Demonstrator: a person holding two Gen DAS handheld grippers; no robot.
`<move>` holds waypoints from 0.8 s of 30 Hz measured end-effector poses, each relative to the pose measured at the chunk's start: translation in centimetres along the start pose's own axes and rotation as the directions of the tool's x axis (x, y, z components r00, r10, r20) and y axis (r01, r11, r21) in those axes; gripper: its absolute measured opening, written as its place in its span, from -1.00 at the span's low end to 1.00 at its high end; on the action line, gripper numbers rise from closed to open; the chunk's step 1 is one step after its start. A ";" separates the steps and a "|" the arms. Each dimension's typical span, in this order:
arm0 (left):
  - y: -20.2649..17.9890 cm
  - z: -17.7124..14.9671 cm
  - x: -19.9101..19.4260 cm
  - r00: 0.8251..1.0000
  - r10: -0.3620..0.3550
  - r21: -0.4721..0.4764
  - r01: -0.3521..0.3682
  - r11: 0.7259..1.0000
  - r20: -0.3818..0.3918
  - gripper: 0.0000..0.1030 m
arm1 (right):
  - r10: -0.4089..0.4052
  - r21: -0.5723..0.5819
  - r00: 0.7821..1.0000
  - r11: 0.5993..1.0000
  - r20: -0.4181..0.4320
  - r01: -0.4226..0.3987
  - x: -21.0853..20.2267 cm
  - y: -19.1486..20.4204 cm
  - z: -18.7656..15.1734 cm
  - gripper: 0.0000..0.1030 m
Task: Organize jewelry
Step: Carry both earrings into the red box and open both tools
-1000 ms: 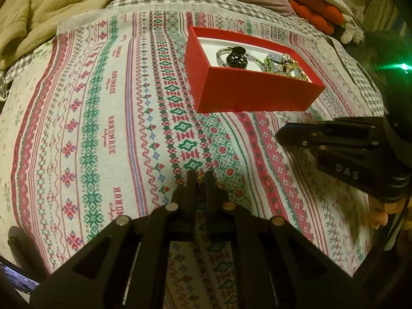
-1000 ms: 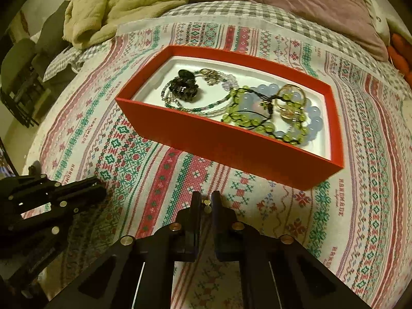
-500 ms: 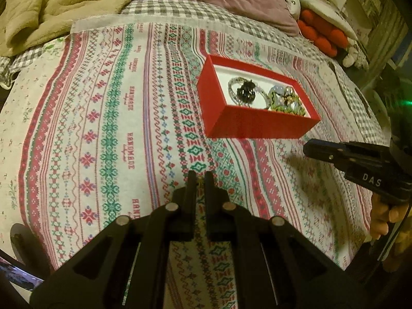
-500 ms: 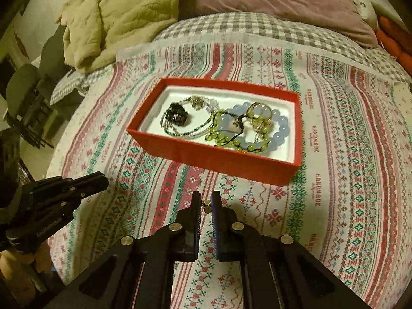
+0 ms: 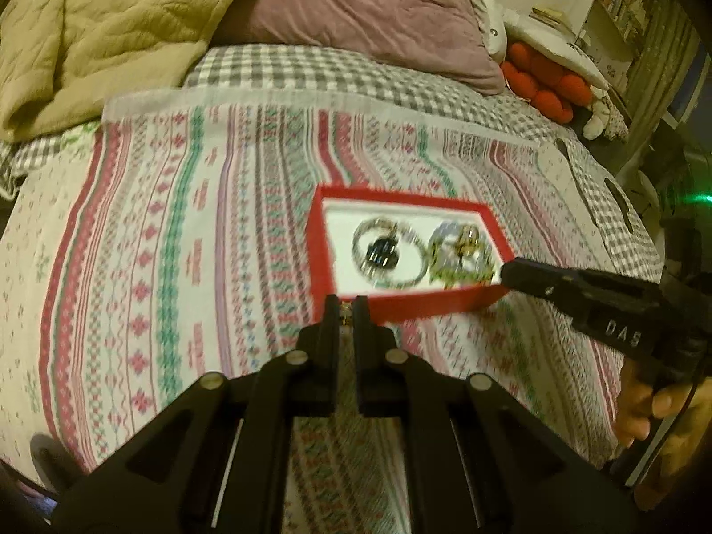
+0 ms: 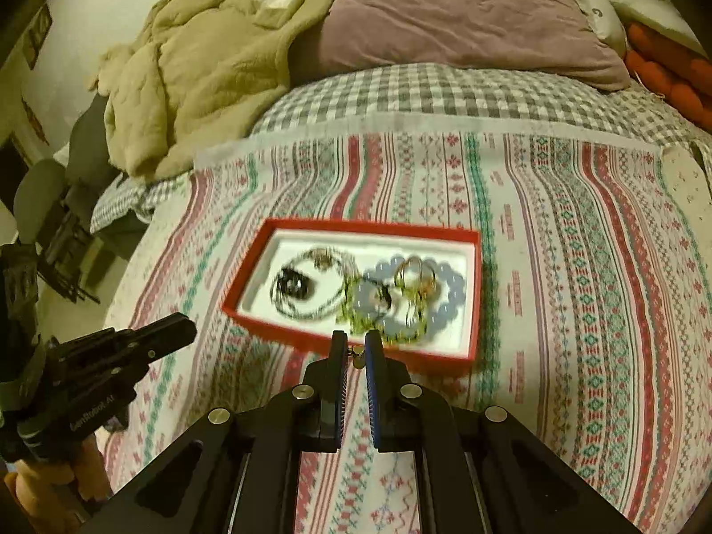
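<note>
A red box point(image 5: 427, 305) point(image 6: 262, 262) with a white lining lies on the patterned cloth on the bed. Inside lie a dark beaded piece with a thin chain point(image 5: 380, 256) point(image 6: 291, 287), green and pale blue bead bracelets point(image 6: 438, 307) and gold rings point(image 5: 465, 238) point(image 6: 416, 273). My left gripper point(image 5: 346, 307) point(image 6: 178, 327) is shut and empty, in front of the box's near wall. My right gripper point(image 6: 356, 347) point(image 5: 511, 271) is shut and empty, near the box's front right corner. Both are held above the bed.
The striped patterned cloth point(image 5: 178, 244) point(image 6: 578, 267) covers a grey checked sheet point(image 5: 356, 75). A beige quilt point(image 6: 191, 66) and a mauve pillow point(image 6: 467, 13) lie at the bed's head. Red plush items point(image 5: 538, 84) sit at the far right. A chair point(image 6: 40, 204) stands left of the bed.
Both grippers have pulled back and risen away from the box, which now looks smaller and farther. Both stay shut. The jewellery in the box has not moved.
</note>
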State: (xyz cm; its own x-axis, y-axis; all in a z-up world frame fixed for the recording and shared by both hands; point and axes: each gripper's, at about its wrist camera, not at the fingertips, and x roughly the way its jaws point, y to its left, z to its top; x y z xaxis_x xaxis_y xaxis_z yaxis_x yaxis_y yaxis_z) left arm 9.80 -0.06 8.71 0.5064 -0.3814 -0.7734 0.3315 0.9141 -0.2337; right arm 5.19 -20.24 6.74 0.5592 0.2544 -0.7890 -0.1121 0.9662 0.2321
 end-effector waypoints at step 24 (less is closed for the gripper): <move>-1.2 3.6 6.1 0.999 0.046 0.072 -0.047 0.996 0.020 -0.87 | -0.013 0.039 0.998 0.999 0.058 0.011 4.1 -2.0 3.2 -0.84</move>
State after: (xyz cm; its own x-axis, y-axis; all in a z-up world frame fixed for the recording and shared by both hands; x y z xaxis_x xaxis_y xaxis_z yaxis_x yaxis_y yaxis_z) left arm 15.36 -3.96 6.41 0.5370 -0.3420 -0.7711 0.3639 0.9186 -0.1540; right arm 10.33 -21.21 4.82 0.6070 0.2386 -0.7580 -0.0737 0.9667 0.2453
